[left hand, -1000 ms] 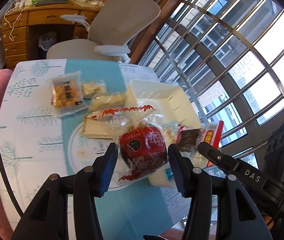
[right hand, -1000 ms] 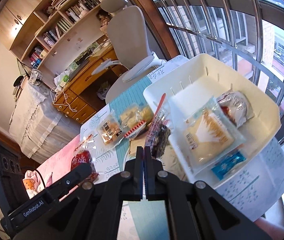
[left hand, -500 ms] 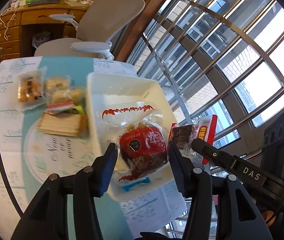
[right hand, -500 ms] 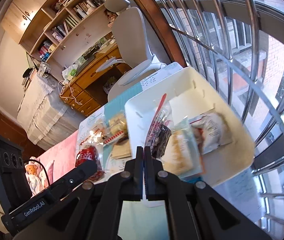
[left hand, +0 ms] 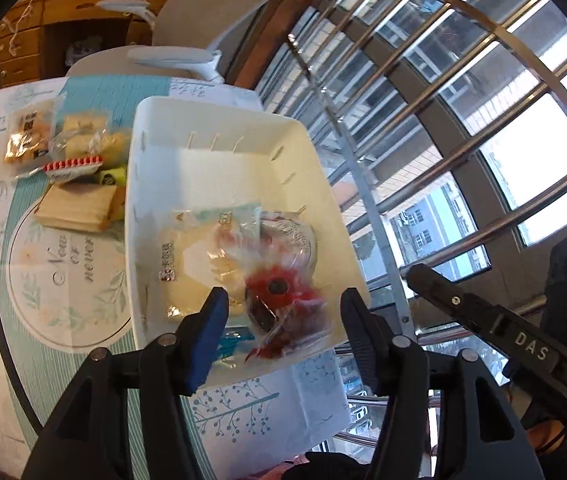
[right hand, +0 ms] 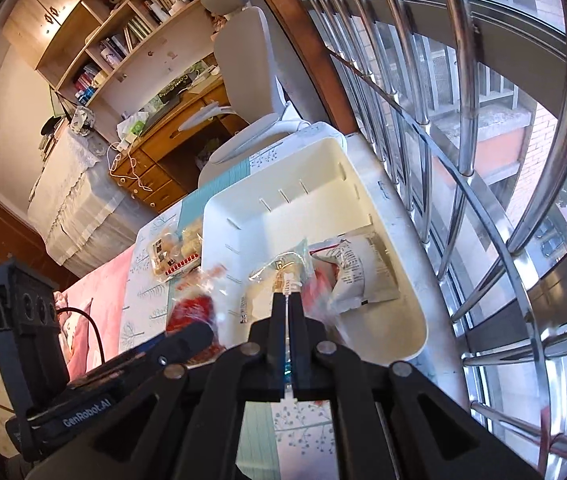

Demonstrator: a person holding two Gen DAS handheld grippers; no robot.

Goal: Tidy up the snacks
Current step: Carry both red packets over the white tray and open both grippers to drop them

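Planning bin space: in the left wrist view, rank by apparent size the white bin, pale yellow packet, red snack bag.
1. white bin
2. pale yellow packet
3. red snack bag, blurred and nearer the camera, so ranks 2 and 3 are unsure.

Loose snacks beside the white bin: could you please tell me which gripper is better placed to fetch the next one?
Left. The left gripper is open and grips nothing, and the loose snacks lie on its side of the white bin. The right gripper is shut, on the window side.
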